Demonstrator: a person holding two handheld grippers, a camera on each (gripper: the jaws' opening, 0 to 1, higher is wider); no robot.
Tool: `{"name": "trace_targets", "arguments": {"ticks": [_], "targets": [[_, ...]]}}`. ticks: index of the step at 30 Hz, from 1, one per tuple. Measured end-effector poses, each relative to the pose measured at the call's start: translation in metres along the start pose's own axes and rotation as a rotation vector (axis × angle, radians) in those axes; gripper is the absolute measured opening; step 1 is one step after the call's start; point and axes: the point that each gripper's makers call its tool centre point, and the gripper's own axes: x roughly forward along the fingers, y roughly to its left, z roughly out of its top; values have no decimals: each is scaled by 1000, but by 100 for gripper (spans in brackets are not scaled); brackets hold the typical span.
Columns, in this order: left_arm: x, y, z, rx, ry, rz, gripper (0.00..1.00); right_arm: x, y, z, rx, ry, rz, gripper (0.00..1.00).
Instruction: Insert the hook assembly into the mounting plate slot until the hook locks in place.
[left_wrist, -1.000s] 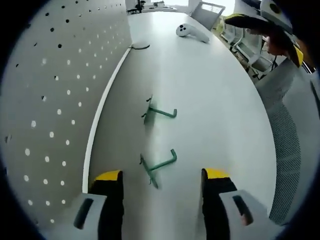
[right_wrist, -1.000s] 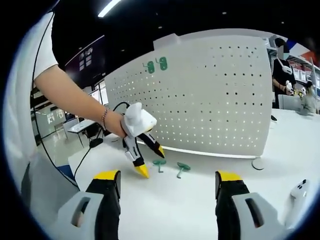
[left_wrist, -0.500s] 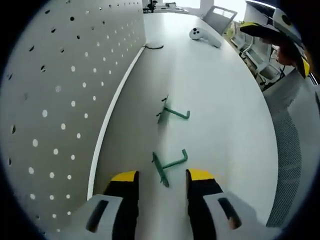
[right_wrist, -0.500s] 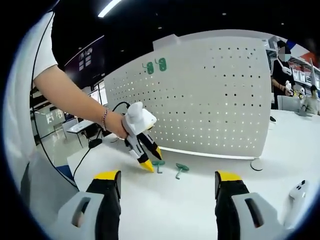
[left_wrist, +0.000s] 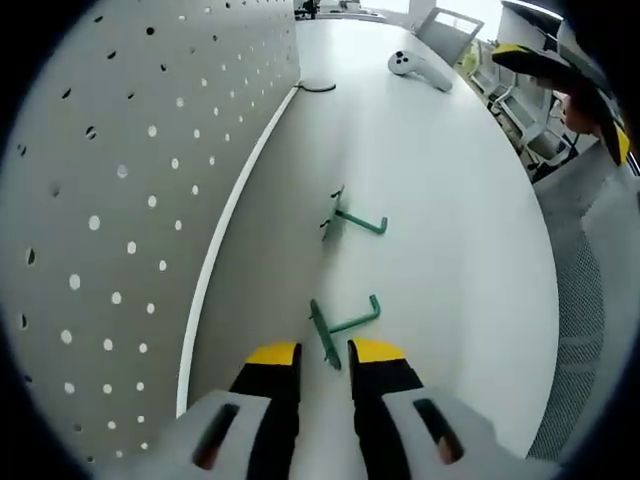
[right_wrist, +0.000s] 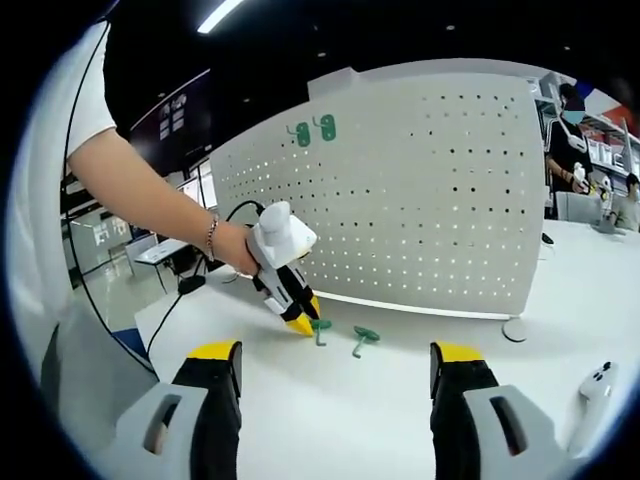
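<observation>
A big white board full of little holes (right_wrist: 430, 190) stands up along the far side of a long white table (left_wrist: 440, 190). Two green hooks (right_wrist: 312, 129) already hang near the top of the board at its left end. Two more green hooks lie on the table in front of the board, so the job is just at its start: no hook from the table is in the board yet, and one must be picked up, carried to a hole and pushed in until it locks.

In the left gripper view the near hook (left_wrist: 340, 326) lies just in front of the left tongs (left_wrist: 324, 355). The yellow tips are almost pressed together, one on each side of the flat end of that hook. I cannot tell if they pinch it yet or just sit beside it. The far hook (left_wrist: 352, 217) lies farther along the table, well apart from the tongs.

In the right gripper view a bare arm (right_wrist: 150, 195) reaches in from the left and points the left tongs down at the table. The right tongs (right_wrist: 335, 385) are spread wide, hold nothing and hang back above the table, well apart from both hooks
</observation>
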Motion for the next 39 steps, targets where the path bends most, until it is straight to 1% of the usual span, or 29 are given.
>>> {"name": "trace_targets", "arguments": {"ticks": [5,9,12,13,15,19,22,28,30,31,32,33,35,37,39], "targets": [[0,0,-1,2,5,4,14,0,0,0,2,0,-1,75],[0,3,-2,-6,6,21,6,0,-1,0,2,-1,-4,74],[-1,4,-2,-8,8,28,5,0,0,0,1,1,0,74],[-1,4,-2,9,6,33,5,0,0,1,0,0,0,74],[-1,5,-2,14,3,43,4,0,0,1,4,-4,2,75],[0,5,-2,11,1,45,3,0,1,1,4,-1,5,75],[0,5,-2,23,0,45,3,0,0,0,3,0,5,75],[0,5,-2,6,-17,43,3,0,1,1,4,0,5,75],[-1,5,1,1,-55,44,3,0,1,0,4,-1,4,75],[-4,6,9,-19,-111,54,3,0,0,1,4,-3,5,75],[-6,8,12,-29,-129,66,3,0,1,1,6,-4,5,75],[-9,10,11,-33,-129,71,3,0,0,1,6,-4,3,74],[-13,11,16,-23,-161,78,3,-1,0,1,9,-7,2,74],[-17,8,19,-23,-178,69,3,-1,0,2,9,-6,3,74],[-19,8,19,-18,-173,78,3,-1,0,1,7,-5,4,74]]}}
